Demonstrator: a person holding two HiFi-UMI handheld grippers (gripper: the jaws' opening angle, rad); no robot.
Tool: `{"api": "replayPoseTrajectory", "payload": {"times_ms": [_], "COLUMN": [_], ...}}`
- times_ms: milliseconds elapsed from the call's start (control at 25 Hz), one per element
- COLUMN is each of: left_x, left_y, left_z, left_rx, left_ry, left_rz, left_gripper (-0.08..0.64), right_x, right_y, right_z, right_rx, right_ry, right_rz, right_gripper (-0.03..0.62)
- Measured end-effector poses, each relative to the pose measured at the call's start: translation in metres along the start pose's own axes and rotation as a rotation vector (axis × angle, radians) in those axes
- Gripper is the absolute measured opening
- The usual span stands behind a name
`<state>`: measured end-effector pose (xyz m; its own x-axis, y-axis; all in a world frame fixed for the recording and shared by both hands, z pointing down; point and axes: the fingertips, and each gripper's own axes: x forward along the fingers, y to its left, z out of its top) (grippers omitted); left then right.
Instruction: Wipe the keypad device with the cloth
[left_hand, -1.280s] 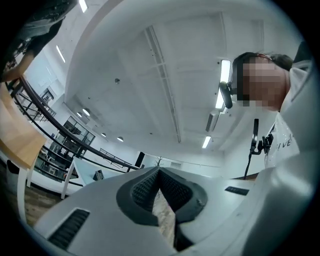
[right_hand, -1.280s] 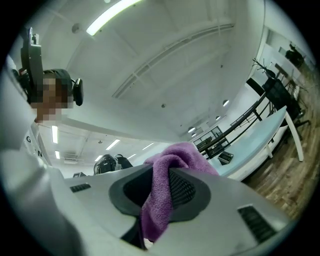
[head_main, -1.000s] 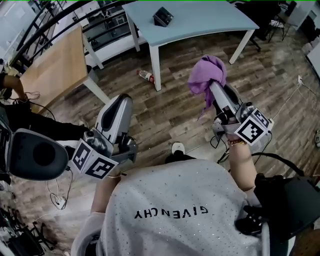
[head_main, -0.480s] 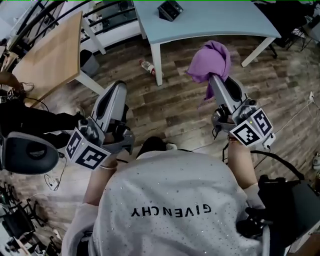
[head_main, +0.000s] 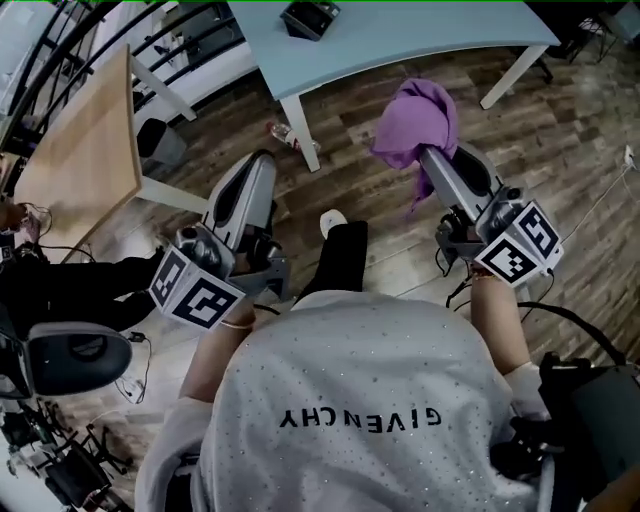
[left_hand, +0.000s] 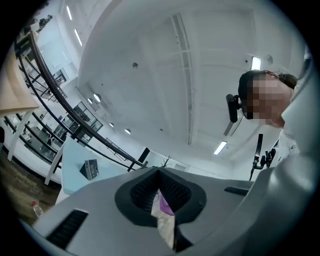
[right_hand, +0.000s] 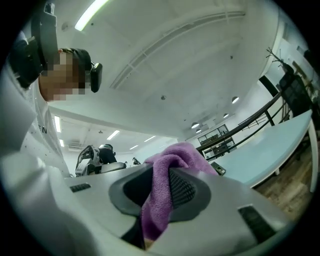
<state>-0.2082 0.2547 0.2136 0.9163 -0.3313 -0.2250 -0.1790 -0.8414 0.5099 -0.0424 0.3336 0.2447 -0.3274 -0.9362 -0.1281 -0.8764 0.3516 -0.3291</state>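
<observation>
Fingers (right_hand: 184, 192) of my right gripper (head_main: 430, 152) are clamped on a purple cloth (head_main: 416, 118), which bunches over the tips and hangs down between the pads. Fingers (left_hand: 142, 189) of my left gripper (head_main: 260, 162) are pressed together. A thin pale and purple sliver shows in the slit between them, and I cannot tell what it is. Both grippers are up in the air, one on each side of the person's body, pointing toward the far side.

Beneath everything lies a dark wood-plank floor (head_main: 570, 150). At the far edge stands a light blue table (head_main: 420, 30) on white legs, and a bare wooden table (head_main: 80, 150) stands at the far left. Nearest, the person's grey top (head_main: 360, 390) fills the bottom of the head view.

The keypad device (head_main: 308, 17), small and dark, sits on the blue table, well apart from the cloth and both grippers. A small bottle (head_main: 282, 134) lies on the floor beside that table's near left leg.
</observation>
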Motion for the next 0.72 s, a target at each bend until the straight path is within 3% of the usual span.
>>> {"api": "replayPoseTrajectory", "payload": {"times_ms": [160, 440, 600, 720], "left_x": [0.05, 0.127, 0.165, 0.188], "left_y": [0.037, 0.113, 0.153, 0.185], "left_z": [0.001, 0.027, 0.039, 0.043], "left_rx": [-0.078, -0.099, -0.05, -0.007], "left_ry": [0.014, 0.05, 0.083, 0.107], "left_rz": [0.007, -0.002, -0.01, 0.005], "left_gripper": [0.0, 0.0, 0.0, 0.0], "right_x": [0.021, 0.116, 0.17, 0.206], "right_y": [-0.044, -0.108, -0.134, -0.147], "right_z": [0.002, 0.015, 0.022, 0.02], "right_rx": [-0.012, -0.031, -0.05, -0.009], "right_ry": [0.049, 0.085, 0.107, 0.106], "right_rz": [-0.044, -0.055, -0.036, 0.004], "right_gripper": [0.078, 0.077, 0.069, 0.066]}}
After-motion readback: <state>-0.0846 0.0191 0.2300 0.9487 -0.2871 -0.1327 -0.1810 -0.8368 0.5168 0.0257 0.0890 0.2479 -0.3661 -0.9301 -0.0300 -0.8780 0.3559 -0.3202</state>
